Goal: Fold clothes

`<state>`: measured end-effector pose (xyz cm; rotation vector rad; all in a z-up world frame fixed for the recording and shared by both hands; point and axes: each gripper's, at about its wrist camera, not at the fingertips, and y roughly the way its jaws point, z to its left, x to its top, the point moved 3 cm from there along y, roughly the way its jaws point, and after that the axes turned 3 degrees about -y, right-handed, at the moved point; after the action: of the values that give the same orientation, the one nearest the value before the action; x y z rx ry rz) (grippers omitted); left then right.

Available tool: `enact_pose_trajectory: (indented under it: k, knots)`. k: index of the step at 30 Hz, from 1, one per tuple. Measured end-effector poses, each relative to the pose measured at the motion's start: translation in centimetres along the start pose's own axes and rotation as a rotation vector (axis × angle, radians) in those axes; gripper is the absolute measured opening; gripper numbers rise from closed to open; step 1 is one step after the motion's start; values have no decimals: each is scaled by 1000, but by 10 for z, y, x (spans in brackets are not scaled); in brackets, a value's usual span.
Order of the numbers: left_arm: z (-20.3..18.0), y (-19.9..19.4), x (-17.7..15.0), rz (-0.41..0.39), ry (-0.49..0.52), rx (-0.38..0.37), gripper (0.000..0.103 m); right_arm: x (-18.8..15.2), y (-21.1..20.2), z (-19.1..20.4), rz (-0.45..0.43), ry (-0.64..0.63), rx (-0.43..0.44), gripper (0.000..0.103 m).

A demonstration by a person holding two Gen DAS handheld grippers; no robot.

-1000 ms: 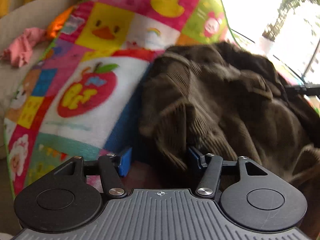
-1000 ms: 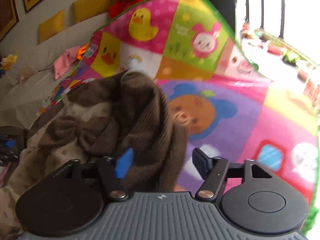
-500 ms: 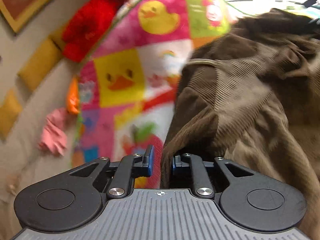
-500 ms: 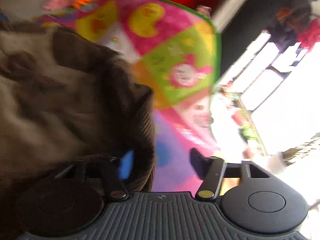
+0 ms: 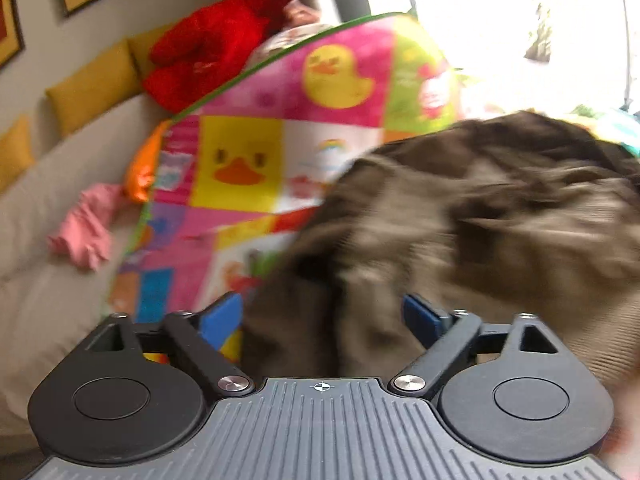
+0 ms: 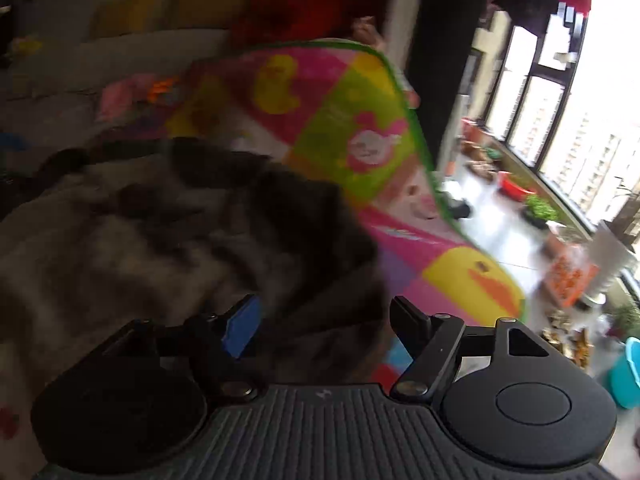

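Brown garment (image 5: 460,220) heaped on the play mat (image 5: 248,160), bunched between and just ahead of both sets of jaws. Left gripper (image 5: 322,318) spread wide, cloth lying in the gap unclamped; right gripper (image 6: 326,322) likewise apart, a dark edge draped between its pads. Long axis unreadable through blur; neither gripper clearly nearer.

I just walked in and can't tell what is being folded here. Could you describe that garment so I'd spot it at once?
Look for the bright patchwork play mat with yellow ducks, spread over the pale couch. Heaped on it, right in front of both grippers, is the brown ribbed garment. It is the only dark, dull thing there; the small pink garment and the red plush lie off the mat.
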<state>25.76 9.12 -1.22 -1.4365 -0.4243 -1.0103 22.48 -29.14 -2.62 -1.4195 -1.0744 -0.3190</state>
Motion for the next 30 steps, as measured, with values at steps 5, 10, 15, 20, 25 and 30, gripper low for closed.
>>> enact_pose_trajectory:
  k: [5,10,15,20,25,30]
  knots:
    - [-48,-41,-22,-33,-61,-168,98,-32,-22,90,11,-193,236,75]
    - [-94,-60,-43,-40,15,-260,98,-46,-7,119,-28,-411,78,73]
    - [-116,-64,-69,-29,146,-187,99,-10,-26,85,-265,-259,-224,68]
    - [-65,-51,-68,-44,-3,72,99,-4,-34,65,-299,-166,-320,68]
    - [-22,-40,-73,-13,-136,250,99,-39,-28,68,-184,-182,-258,69]
    - [-74,-63,-59,-96,-40,-29,100,-40,-24,94,-197,-222,-194,63]
